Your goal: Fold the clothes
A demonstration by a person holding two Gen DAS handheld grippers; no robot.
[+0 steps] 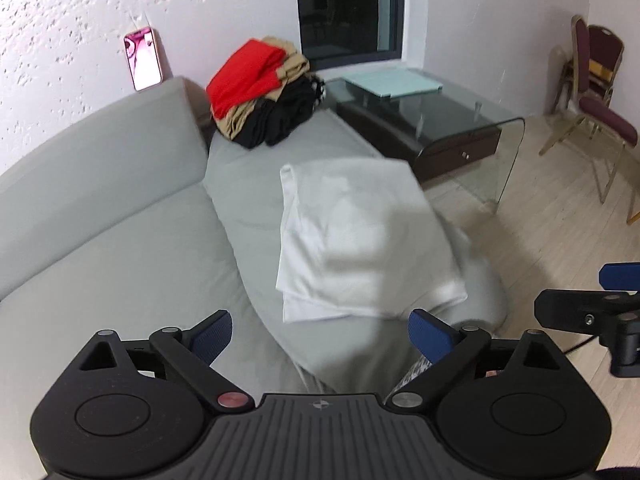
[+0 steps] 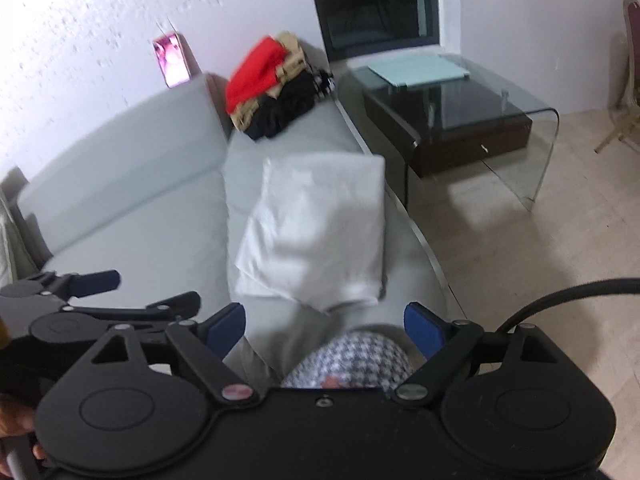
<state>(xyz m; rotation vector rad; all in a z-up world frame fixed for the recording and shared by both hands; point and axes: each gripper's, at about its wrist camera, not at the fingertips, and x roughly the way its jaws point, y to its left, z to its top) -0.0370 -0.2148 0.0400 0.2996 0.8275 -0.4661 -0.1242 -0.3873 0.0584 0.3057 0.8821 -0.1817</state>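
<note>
Home living room, not a lab or shop: grey sofa (image 1: 120, 208) against a textured white wall (image 1: 80, 8), pale wood-look floor (image 1: 560, 216), dark window (image 1: 348, 8) at the back. Glass coffee counter (image 1: 460, 120) with a dark drawer unit under it, stacked maroon banquet chairs (image 1: 596, 80) in the corner. Laundry confirms domestic use: folded white cloth (image 1: 360, 240) on the seat, pile of red, tan and black clothes (image 1: 264, 92) at the far end, phone (image 1: 143, 59) propped on the backrest.
</note>
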